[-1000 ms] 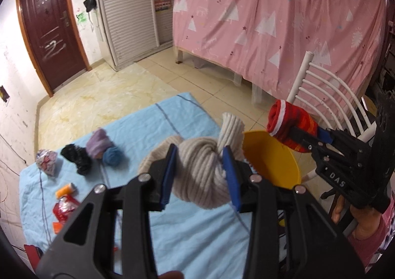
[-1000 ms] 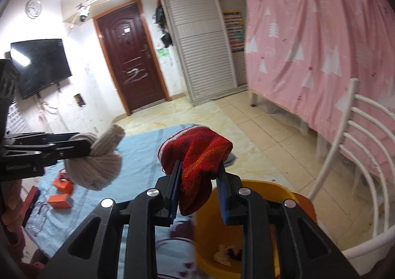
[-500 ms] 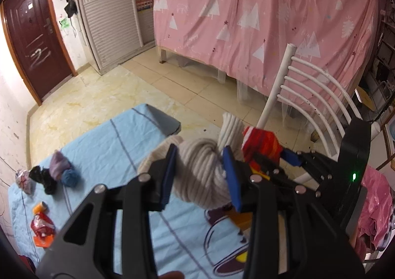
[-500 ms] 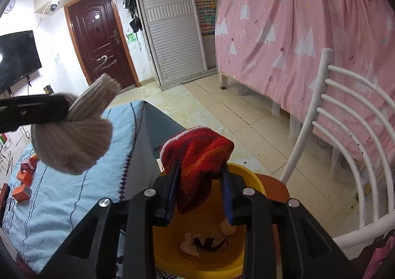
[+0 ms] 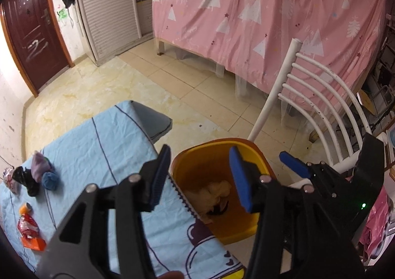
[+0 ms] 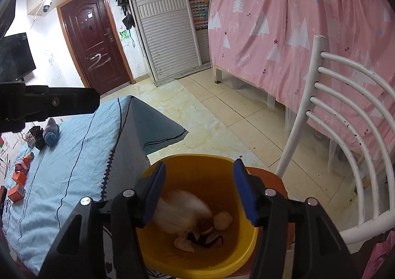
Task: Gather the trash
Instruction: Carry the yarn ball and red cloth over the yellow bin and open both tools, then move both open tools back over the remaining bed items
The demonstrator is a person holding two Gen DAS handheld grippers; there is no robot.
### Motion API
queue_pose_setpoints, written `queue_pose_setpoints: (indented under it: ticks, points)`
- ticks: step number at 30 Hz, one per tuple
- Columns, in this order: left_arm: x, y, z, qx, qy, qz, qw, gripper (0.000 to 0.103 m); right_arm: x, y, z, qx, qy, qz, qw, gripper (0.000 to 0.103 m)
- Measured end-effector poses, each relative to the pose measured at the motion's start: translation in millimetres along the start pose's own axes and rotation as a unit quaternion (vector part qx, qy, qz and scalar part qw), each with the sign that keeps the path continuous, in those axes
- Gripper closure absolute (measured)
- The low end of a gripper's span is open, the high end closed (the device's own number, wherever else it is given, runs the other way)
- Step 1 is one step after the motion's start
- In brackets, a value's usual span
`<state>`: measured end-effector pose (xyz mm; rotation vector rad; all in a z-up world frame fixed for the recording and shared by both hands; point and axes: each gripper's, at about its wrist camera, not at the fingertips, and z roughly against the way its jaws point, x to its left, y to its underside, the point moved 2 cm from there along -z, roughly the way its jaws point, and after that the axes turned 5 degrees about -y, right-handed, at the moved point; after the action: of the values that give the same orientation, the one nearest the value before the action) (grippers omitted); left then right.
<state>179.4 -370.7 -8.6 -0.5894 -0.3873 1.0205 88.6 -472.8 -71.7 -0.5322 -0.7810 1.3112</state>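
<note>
A yellow bin [image 5: 209, 153] [image 6: 197, 159] stands beside the blue-clothed table [image 5: 98, 145]. My left gripper [image 5: 200, 177] hangs over the bin, its jaws opening with nothing between them. My right gripper [image 6: 199, 192] is also above the bin, its jaws opening and empty. One of its blue pads [image 5: 293, 165] shows at the right of the left wrist view. A blurred beige sock ball [image 6: 182, 212] is inside the bin, on crumpled scraps [image 6: 187, 242]. The red sock is not visible. A black finger [image 6: 61, 102] of the left gripper crosses the left edge of the right wrist view.
A white slatted chair [image 5: 321, 96] [image 6: 345, 111] rises just behind the bin. On the table's far side lie purple and blue sock balls [image 5: 43, 172], a black item [image 5: 26, 179], a red wrapper [image 5: 27, 224] and an orange box [image 5: 33, 242]. A pink curtain [image 5: 271, 12] hangs beyond.
Both grippers opened and let go: the beige sock ball left the left jaws and the red sock left the right jaws. The left gripper moved right, over the bin.
</note>
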Motion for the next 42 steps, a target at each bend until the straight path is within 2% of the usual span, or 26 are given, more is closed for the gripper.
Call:
queue_pose_setpoints:
  ticks: [7,15,17,27,34,42]
  points:
    - [19.8,5.0,10.9,-0.002,-0.002,0.015,0.9999,0.056,21.6,-3.7,7.3,-0.011,-0.006,0.019,1.000,0.051]
    - [59.2,9.1,33.5,-0.017,0.005,0.042,0.9989,0.056,46.9,-9.6,12.9,-0.032,-0.002,0.025,0.999,0.049]
    - [70.8,11.8,39.5,-0.022,0.002,0.052,0.9984,0.047,55.6,-10.6,12.7,-0.033,-0.005,0.027,0.999,0.048]
    - [147.9,36.8,69.0,-0.037,-0.028,0.093,0.9946,0.045,129.9,-21.3,1.2,-0.023,-0.031,0.087,0.995,0.038]
    - [214.2,62.1,92.5,-0.044,-0.067,0.116,0.9900,0.038,190.6,-21.4,-11.9,-0.008,-0.062,0.132,0.989,0.036]
    - [262.7,87.6,110.5,-0.045,-0.096,0.124,0.9866,0.038,255.7,-13.3,-25.4,0.013,-0.087,0.186,0.979,0.036]
